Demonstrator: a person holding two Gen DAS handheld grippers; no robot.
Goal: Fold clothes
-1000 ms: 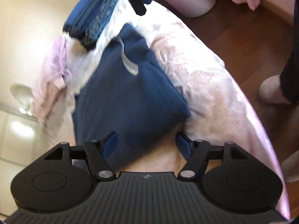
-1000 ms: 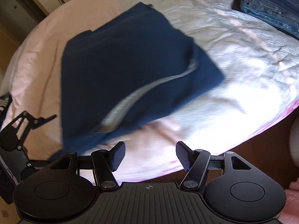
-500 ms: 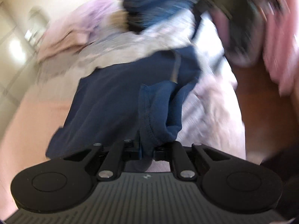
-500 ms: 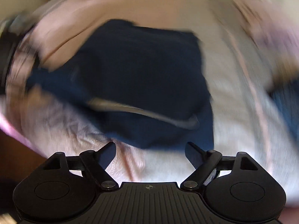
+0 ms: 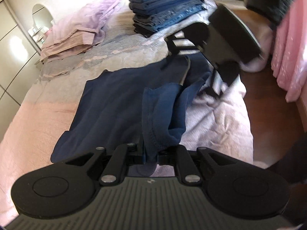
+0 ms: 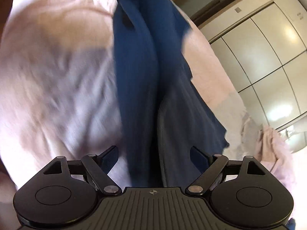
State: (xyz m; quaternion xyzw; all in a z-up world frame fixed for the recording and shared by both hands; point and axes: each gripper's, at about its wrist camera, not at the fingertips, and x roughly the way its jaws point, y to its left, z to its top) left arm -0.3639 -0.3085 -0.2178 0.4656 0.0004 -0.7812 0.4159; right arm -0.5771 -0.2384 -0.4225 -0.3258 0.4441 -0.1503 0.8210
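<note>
Left gripper (image 5: pixel 150 154) pinching near hem of shirt (image 5: pixel 115 103) stretching away lengthwise, right gripper (image 6: pixel 153 154) spread astride its far end.

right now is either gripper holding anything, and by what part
The left gripper is shut on the navy garment, pinching a hemmed edge. The right gripper is open, holding nothing.

- A bed (image 5: pixel 63 88) under a pale pink and white textured cover, filling most of both views.
- Dark reddish wooden floor (image 5: pixel 268 115) to the right of the bed.
- Pink curtain (image 5: pixel 287 44) hanging at the far right.
- Glossy cream wardrobe doors (image 6: pixel 268 61) with bright light reflections.
- A dark doorway (image 6: pixel 216 3) beside the wardrobe.
- An arched mirror (image 5: pixel 42 14) against the cream wall.
</note>
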